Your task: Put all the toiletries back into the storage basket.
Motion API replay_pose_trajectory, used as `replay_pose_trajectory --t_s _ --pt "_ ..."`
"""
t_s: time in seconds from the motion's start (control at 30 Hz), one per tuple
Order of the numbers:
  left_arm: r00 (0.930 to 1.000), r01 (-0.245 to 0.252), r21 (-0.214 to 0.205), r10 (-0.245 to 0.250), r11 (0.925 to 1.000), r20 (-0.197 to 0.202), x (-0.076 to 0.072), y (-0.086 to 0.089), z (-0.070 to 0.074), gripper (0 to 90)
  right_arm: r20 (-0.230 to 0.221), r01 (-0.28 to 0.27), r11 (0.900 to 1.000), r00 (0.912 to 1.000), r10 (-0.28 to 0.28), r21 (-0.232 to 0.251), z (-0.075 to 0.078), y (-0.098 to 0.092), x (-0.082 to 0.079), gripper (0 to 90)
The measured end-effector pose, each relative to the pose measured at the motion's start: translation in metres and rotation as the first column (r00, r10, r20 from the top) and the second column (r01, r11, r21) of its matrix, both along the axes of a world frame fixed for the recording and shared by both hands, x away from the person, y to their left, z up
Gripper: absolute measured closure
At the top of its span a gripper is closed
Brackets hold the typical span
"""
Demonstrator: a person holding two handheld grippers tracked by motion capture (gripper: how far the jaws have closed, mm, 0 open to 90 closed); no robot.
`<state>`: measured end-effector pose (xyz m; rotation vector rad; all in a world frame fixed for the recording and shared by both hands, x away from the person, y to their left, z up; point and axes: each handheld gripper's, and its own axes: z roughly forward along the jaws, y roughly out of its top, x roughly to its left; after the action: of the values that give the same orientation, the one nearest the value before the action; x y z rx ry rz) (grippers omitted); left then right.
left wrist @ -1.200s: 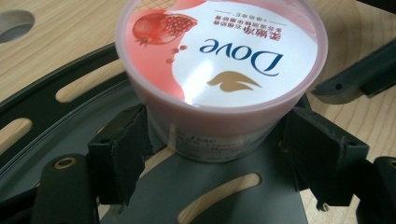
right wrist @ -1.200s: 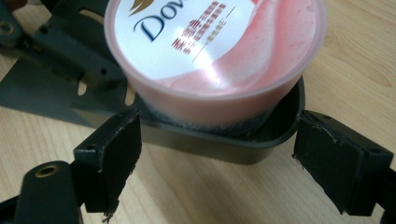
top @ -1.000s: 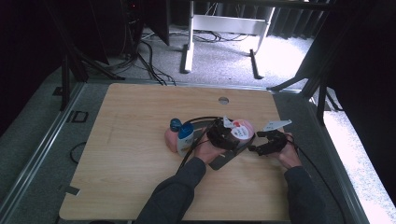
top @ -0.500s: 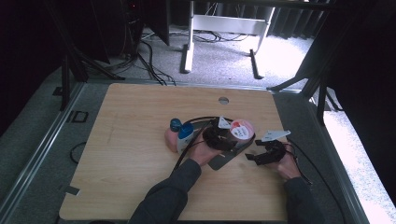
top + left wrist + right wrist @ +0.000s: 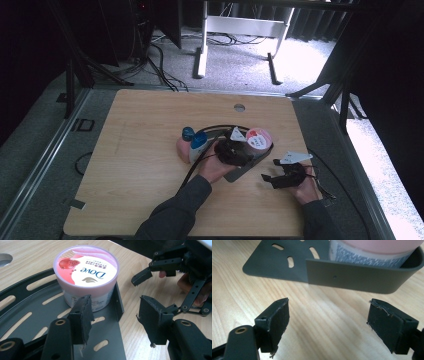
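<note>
Two grippers are at work around one dark slotted tray (image 5: pixel 37 315), and the ice cream tub (image 5: pixel 86 275) stands upright in the tray's corner, against its upright wall. The left gripper (image 5: pixel 115 322) hangs over the tray just short of the tub; its jaws have just been closing and now stand partly spread, with nothing pinched between them: one pad overlaps the tub's lower side in the left gripper view, but contact cannot be confirmed. The right gripper (image 5: pixel 328 322) sits low over the bare counter (image 5: pixel 317 310) outside the tray wall, jaws spread wide and empty. Risks, as judged: if the left jaws go on closing from here, one pad could catch the tray wall instead of the tub, or nip the tub off-centre and tip it against the wall; a squeeze on a soft paper tub could dent it or pop the lid. The tray is light and could slide on the counter if pushed, unless the right gripper steadies it. The two grippers are near each other and could clash. Hard to make out: in the high view the left hand (image 5: pixel 215 167) covers part of the tray, and the pink object and blue-capped bottle (image 5: pixel 192 137) beside the tray are small and partly hidden; the tub's base is masked by the tray wall in the right gripper view.
</note>
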<state>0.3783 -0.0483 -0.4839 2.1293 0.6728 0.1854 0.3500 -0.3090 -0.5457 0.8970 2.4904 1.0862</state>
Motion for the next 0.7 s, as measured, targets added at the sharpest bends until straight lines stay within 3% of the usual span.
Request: replay_pose_trajectory --t_s 0.4,0.47,0.7 --pt "0.9996 0.011 0.01 -0.011 0.9999 0.025 -0.016 0.009 0.011 44.4 -0.002 0.031 0.9991 0.9995 -0.031 0.03 -0.01 0.001 -0.007 17.3" --pt "0.9997 0.013 0.006 -0.013 0.9999 0.021 -0.017 0.011 0.012 44.3 -0.009 0.031 0.9995 0.9995 -0.031 0.0 -0.013 0.002 -0.007 16.8" --pt "0.9993 0.026 0.023 -0.026 0.9994 0.025 -0.024 0.015 0.017 44.1 -0.014 0.028 0.9995 0.9995 -0.028 -0.013 -0.014 0.003 -0.008 16.5"
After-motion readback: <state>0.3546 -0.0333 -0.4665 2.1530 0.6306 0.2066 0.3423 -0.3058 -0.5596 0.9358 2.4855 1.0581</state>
